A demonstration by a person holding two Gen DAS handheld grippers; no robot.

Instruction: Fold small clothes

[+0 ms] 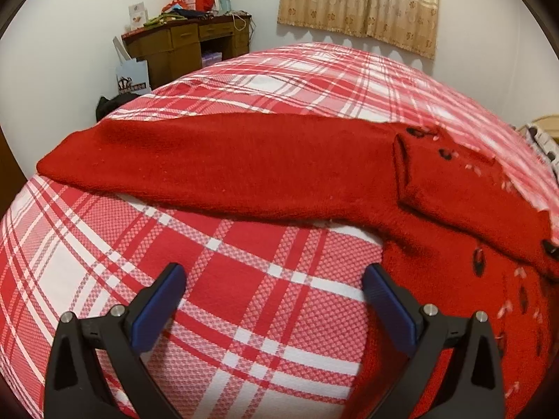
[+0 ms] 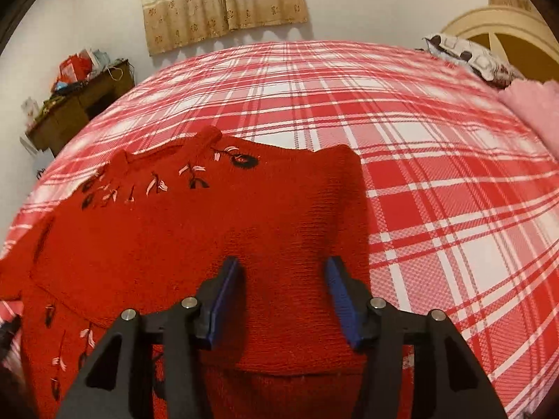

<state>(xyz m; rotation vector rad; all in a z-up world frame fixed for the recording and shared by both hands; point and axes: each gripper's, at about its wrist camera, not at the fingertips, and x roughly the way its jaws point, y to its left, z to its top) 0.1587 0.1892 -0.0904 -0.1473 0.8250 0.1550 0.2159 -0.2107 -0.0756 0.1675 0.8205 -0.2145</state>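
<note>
A small red knitted sweater (image 1: 265, 164) with black and pink embroidery lies on the red and white plaid bedspread (image 1: 244, 307). One long sleeve (image 1: 146, 153) stretches out to the left. The other sleeve (image 2: 307, 209) is folded over the sweater's body (image 2: 139, 230). My left gripper (image 1: 274, 282) is open and empty above the bare bedspread, just left of the sweater's body and short of the stretched sleeve. My right gripper (image 2: 283, 272) is open and empty, hovering over the folded sleeve.
A brown wooden desk (image 1: 181, 49) piled with clutter stands by the far wall, with a paper bag (image 1: 132, 76) beside it. A beige curtain (image 1: 360, 3) hangs behind the bed. A patterned pillow (image 2: 468, 56) and a pink blanket (image 2: 534, 111) lie at the bed's far right.
</note>
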